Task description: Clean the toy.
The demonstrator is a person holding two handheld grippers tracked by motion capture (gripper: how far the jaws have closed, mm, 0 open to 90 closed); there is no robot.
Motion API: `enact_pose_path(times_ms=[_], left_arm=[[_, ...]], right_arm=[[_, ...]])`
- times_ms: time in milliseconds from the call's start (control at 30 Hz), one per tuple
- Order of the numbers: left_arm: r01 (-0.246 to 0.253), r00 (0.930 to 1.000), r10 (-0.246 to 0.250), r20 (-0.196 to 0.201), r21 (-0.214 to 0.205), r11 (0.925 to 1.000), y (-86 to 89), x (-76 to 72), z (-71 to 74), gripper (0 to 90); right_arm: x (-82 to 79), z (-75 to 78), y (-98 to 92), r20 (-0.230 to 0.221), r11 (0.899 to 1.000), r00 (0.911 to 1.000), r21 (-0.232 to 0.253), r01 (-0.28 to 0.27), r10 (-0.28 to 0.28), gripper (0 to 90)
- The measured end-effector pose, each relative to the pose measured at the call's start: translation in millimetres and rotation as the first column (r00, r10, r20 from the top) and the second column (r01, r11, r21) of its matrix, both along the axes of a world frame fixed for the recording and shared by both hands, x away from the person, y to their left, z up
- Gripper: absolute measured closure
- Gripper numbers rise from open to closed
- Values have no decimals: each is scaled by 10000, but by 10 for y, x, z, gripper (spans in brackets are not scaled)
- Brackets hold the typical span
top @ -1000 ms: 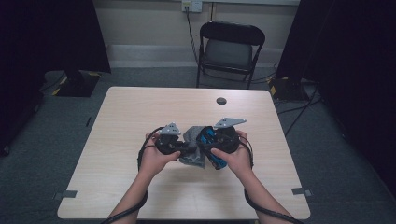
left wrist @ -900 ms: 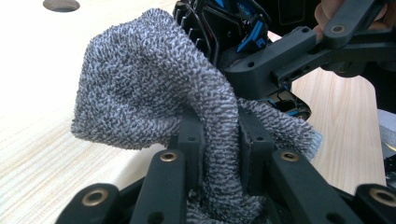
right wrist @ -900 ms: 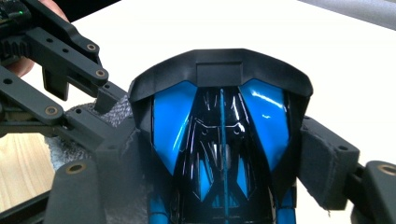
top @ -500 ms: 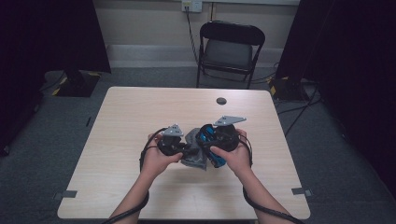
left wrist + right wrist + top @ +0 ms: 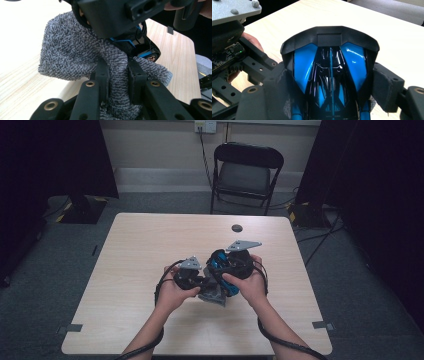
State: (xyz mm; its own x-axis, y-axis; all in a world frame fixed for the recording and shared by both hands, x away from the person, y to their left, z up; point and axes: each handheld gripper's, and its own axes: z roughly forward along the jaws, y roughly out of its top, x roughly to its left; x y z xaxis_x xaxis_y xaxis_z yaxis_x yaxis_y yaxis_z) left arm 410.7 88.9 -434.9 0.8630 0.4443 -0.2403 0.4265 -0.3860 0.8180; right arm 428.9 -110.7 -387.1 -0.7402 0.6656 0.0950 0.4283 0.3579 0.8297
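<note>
My right gripper [image 5: 330, 85] is shut on a blue and black toy car [image 5: 329, 65], its pads pressing on the car's two sides. My left gripper [image 5: 117, 72] is shut on a grey terry cloth [image 5: 70, 55], which drapes up against the car [image 5: 142, 47]. In the high view both hands hold the grippers close together over the table's near middle: the left gripper [image 5: 197, 280] and the right gripper [image 5: 225, 270] meet, with the cloth [image 5: 214, 296] hanging below them and the car [image 5: 218, 262] showing blue between them.
The light wooden table [image 5: 150, 245] carries a small dark round object [image 5: 237, 228] near its far edge. A black folding chair [image 5: 245, 170] stands behind the table. Cables trail from both grippers toward the near edge. Dark curtains flank the room.
</note>
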Motion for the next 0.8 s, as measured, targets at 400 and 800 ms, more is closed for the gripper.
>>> enact_pose_path(times_ms=[400, 800], left_arm=[[171, 9998, -170, -82, 66, 9998, -47, -26, -39, 742], [341, 9993, -340, -147, 35, 9994, -96, -59, -76, 741]], right_arm=[[24, 19, 15, -26, 10000, 10000, 57, 56, -56, 252], [52, 64, 17, 43, 9998, 9998, 83, 182, -182, 252]])
